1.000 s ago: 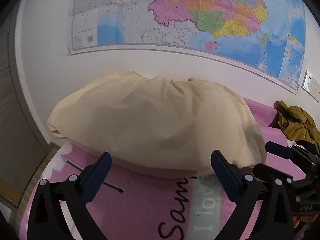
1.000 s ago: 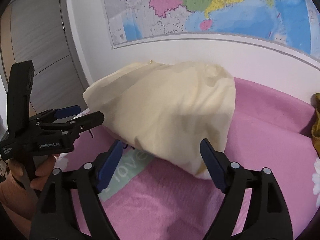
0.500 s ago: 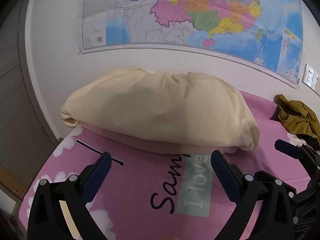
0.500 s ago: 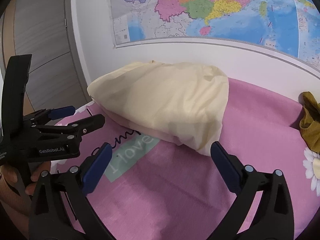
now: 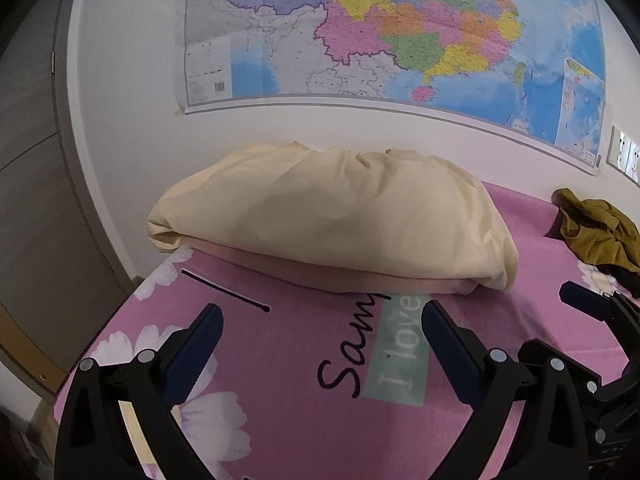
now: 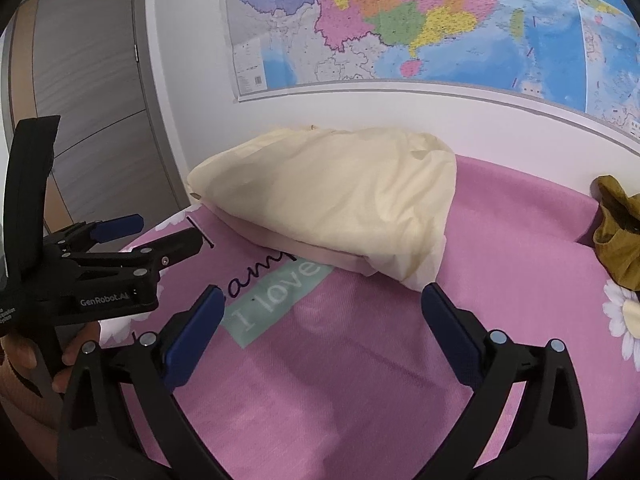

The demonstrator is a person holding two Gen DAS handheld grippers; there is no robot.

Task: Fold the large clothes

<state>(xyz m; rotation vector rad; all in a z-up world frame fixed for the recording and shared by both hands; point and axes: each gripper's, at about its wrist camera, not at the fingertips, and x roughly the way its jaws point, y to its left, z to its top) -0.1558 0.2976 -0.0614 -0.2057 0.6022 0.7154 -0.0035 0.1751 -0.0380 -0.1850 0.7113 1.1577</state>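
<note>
A: Two claws, both spread wide, nothing between the pads. Left claw (image 5: 322, 330) and right claw (image 6: 323, 314) hang over bare pink bedsheet (image 5: 280, 360), clear of any cloth.

B: Change from a second back?

A: Right claw stood narrower then and has since opened to full spread. Both have drawn back toward the near edge of the bed; the cream garment (image 5: 332, 224), which filled the view just past the pads, now lies apart from them, with more printed sheet showing between.

B: Reading for the task?

A: Looks like a release and retreat. The cream garment sits as a compact folded bundle at the far side of the bed, against the wall under the map (image 5: 400, 32). I'd judge that piece finished. Olive garment (image 5: 596, 232), crumpled at the far right of the bed, is the likely next item.

B: What can't you make out?

A: Olive garment is cut by the frame edge in the right wrist view, so its size and type are unknown. A paler pink layer shows under the cream bundle's near edge; whether lining or a separate piece, cannot tell. The bundle's far side is hidden. Hand (image 6: 28, 364) on the left claw's handle is only partly in frame.
</note>
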